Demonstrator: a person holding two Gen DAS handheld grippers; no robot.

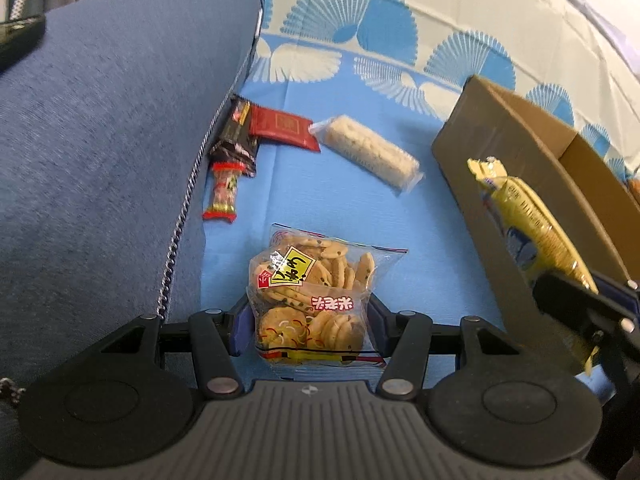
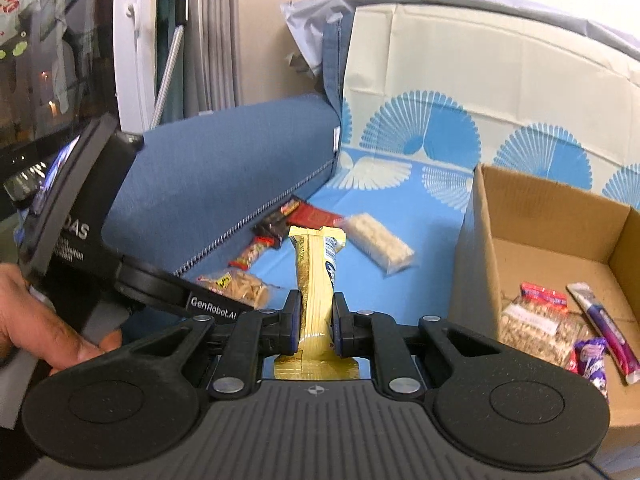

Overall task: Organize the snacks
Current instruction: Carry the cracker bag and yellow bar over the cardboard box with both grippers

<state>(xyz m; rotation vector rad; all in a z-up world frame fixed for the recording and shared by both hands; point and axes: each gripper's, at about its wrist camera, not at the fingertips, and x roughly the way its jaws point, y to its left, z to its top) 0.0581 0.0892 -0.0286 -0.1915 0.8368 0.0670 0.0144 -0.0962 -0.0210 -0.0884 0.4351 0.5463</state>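
Note:
My left gripper (image 1: 308,320) has its jaws against both sides of a clear bag of round crackers (image 1: 312,292) lying on the blue cloth. My right gripper (image 2: 316,320) is shut on a yellow snack bar (image 2: 316,276), held above the cloth left of the cardboard box (image 2: 544,208); the bar also shows in the left wrist view (image 1: 532,228). On the cloth lie a white rice bar (image 1: 370,152), a red packet (image 1: 282,126), a black packet (image 1: 236,140) and a small red-and-clear packet (image 1: 222,194). The box holds a nut bag (image 2: 532,328), a purple candy (image 2: 592,360) and a purple stick (image 2: 604,332).
A blue sofa arm (image 1: 100,140) rises along the left, touching the black packet. A patterned blue and cream cloth (image 1: 400,32) covers the seat and the back. The box wall (image 1: 492,200) stands to the right of the cracker bag. The left hand-held gripper (image 2: 80,224) shows at left.

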